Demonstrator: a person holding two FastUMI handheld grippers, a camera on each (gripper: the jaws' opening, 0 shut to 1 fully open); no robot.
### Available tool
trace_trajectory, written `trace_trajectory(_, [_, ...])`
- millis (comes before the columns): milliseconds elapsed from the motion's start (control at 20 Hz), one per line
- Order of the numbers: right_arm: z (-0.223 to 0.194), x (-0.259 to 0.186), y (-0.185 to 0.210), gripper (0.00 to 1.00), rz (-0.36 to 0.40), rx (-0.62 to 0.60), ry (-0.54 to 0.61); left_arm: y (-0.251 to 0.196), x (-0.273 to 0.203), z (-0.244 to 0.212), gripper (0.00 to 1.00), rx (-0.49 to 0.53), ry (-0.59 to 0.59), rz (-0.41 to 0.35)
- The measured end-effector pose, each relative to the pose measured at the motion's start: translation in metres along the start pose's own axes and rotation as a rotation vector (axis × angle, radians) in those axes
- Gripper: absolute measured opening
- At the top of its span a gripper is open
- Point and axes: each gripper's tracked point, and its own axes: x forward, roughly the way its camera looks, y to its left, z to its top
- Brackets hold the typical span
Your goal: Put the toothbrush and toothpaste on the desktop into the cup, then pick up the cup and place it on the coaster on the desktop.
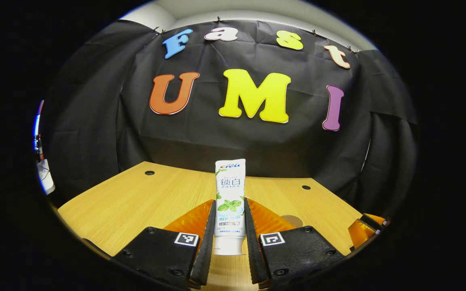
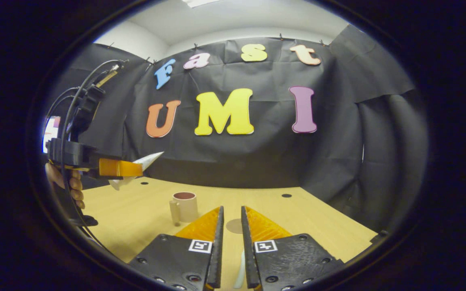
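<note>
Desktop of pale wood grain (image 2: 136,210) carries your beige ceramic mug-shaped cup (image 2: 185,206), upright with its handle toward you, and just right of it the flat round tan coaster (image 2: 235,225), bare. You hold the white plastic toothpaste tube with green leaf print (image 1: 229,202) in your left gripper (image 1: 229,226), both fingers pressed on its lower body, raised above the desk to the cup's left. The tube is light but soft and slick; a grip low near the stiffer cap end would squeeze less. Your right gripper (image 2: 232,234) is nearly closed on a thin white shaft (image 2: 240,275), likely the toothbrush handle: stiff, light, and slim enough to twist between the fingers.
</note>
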Motion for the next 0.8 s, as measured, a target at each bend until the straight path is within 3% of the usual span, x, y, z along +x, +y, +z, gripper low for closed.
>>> trace_trajectory(150, [-0.020, 0.013, -0.007, 0.57, -0.014, -0.038, 0.093, 0.000, 0.000, 0.000, 0.41, 0.007, 0.001, -0.002])
trace_trajectory(450, [-0.054, 0.042, -0.034, 0.92, -0.111, 0.009, 0.251, 0.001, -0.005, 0.007, 0.42, 0.027, -0.024, 0.001])
trace_trajectory(800, [-0.120, 0.050, -0.028, 0.93, -0.088, 0.088, 0.489, -0.001, -0.005, 0.004, 0.42, 0.032, -0.018, -0.007])
